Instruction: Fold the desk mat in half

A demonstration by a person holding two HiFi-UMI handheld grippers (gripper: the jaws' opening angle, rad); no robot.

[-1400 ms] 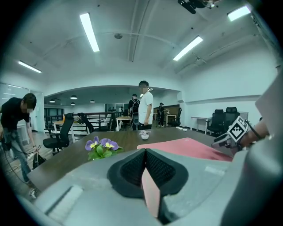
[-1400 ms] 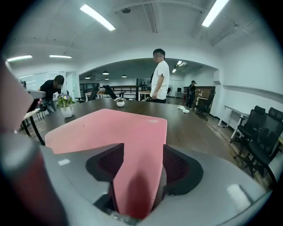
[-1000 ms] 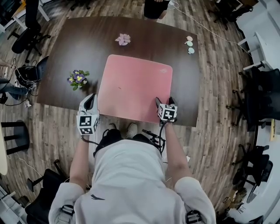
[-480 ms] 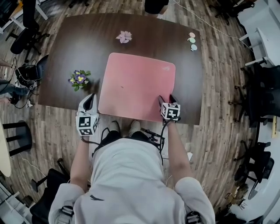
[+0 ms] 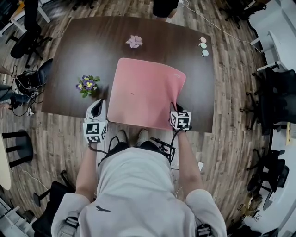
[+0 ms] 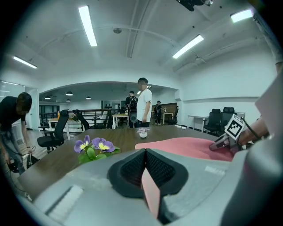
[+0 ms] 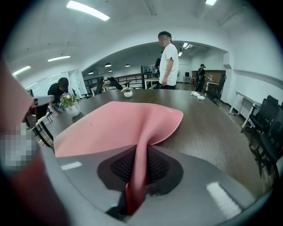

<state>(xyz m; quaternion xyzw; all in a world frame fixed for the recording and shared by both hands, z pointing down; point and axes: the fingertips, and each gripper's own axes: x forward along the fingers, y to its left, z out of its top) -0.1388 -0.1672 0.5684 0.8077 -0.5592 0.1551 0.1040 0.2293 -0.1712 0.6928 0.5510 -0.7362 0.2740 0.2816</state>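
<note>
A pink desk mat (image 5: 145, 92) lies on the dark wooden table (image 5: 78, 41), its near edge at the table's front. My left gripper (image 5: 99, 105) holds the mat's near left corner; in the left gripper view a thin pink edge (image 6: 149, 190) is pinched between the shut black pads. My right gripper (image 5: 175, 107) is at the near right corner, and its jaws are closing with the mat between them. In the right gripper view the mat (image 7: 110, 123) rises in a fold from the table into the pads (image 7: 154, 165), which press on it.
A pot of purple flowers (image 5: 87, 84) stands left of the mat, a pink flower (image 5: 134, 41) behind it, and three small round things (image 5: 202, 46) at the far right corner. A person (image 5: 165, 7) stands at the far edge. Office chairs (image 5: 277, 97) ring the table.
My right gripper's jaws have closed on the mat's near right corner, and that corner now lifts off the table. The left gripper has stayed at the near left corner.
</note>
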